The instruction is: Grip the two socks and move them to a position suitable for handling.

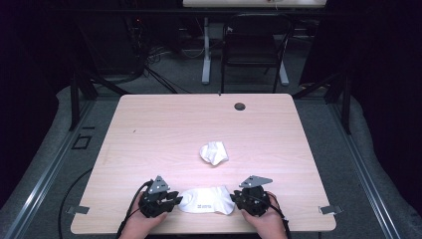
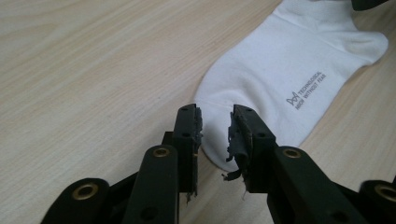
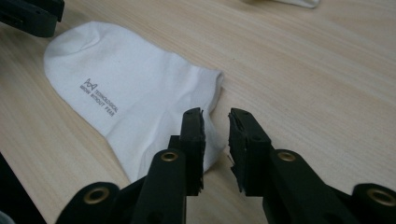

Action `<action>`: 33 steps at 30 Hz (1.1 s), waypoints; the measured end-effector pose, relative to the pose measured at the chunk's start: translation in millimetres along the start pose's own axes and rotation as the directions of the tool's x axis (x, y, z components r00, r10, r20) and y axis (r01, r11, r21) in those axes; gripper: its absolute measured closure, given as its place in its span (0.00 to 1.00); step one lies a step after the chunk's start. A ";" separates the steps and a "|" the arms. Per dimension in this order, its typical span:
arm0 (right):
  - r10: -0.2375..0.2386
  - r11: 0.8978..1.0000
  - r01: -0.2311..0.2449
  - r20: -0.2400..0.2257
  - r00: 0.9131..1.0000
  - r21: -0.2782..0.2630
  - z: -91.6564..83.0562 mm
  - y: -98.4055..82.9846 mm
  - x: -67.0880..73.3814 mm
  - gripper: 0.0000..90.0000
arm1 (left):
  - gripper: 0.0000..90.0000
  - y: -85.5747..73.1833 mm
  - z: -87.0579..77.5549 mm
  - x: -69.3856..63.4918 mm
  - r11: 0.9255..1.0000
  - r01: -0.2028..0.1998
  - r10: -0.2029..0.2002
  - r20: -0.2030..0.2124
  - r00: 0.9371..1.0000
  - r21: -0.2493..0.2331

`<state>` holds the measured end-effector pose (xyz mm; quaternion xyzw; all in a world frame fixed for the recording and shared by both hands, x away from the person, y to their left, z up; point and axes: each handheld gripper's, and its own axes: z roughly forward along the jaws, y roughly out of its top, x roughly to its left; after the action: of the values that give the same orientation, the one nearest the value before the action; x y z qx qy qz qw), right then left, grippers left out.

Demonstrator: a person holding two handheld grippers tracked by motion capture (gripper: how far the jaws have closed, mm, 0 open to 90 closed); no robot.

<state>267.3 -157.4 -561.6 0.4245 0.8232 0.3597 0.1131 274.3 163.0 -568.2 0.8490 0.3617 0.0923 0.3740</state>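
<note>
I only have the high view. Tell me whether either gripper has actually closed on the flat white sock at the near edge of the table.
Observer: No. In the left gripper view the left gripper is open, its jaws apart over one end of the flat white sock.
Operator: Report the right one.
Observer: The right gripper is open too, its jaws apart at the sock's other end, the cloth edge just beside one jaw.
Operator: Give me any marking on that sock.
Observer: A small grey logo with two lines of printed text sits on its upper face.
Operator: Check the crumpled white sock farther out.
Observer: It lies apart from both grippers on the light wooden table.
</note>
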 end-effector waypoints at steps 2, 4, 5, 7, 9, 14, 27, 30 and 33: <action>-0.005 1.000 0.005 0.001 1.000 -0.006 -0.4 1.1 0.1 0.81 | 0.77 0.3 -1.1 2.0 1.000 0.000 0.000 -0.012 1.000 -0.006; -0.013 1.000 0.013 0.008 1.000 -0.014 -0.9 5.9 -0.2 0.78 | 0.74 0.9 -1.7 4.8 1.000 0.013 -0.013 -0.023 1.000 -0.017; -0.016 1.000 0.017 0.012 1.000 -0.016 -0.3 8.0 -1.0 0.77 | 0.73 1.1 -1.9 5.7 1.000 0.018 -0.019 -0.023 1.000 -0.016; -0.010 1.000 0.011 0.010 1.000 -0.019 0.6 10.1 -1.3 0.76 | 0.73 1.4 -1.8 6.7 1.000 0.014 -0.014 -0.028 1.000 -0.016; -0.015 1.000 0.016 0.012 1.000 -0.019 2.2 14.8 -2.2 0.74 | 0.71 1.6 -1.9 8.4 1.000 0.013 -0.013 -0.035 0.999 -0.018; -0.041 0.999 0.042 0.050 0.998 -0.013 13.3 34.7 -5.3 0.72 | 0.68 2.0 -2.9 12.5 0.999 0.019 -0.021 -0.050 0.999 -0.035; -0.066 0.998 0.065 0.111 0.992 0.013 46.6 88.0 -15.5 0.90 | 0.66 3.3 -4.8 19.2 0.998 0.042 -0.045 -0.050 0.998 -0.048; -0.074 0.997 0.071 0.121 0.990 0.026 57.8 96.9 -17.2 0.92 | 0.66 3.7 -4.9 21.2 0.998 0.035 -0.037 -0.050 0.998 -0.050; -0.069 0.997 0.066 0.136 0.988 0.030 71.4 105.0 -19.3 0.92 | 0.66 3.7 -4.2 21.4 0.998 0.041 -0.043 -0.050 0.998 -0.050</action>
<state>379.1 -97.0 -542.7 0.4215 0.8317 0.3154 0.1762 290.0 178.3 -565.0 0.8292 0.3866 0.1147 0.3871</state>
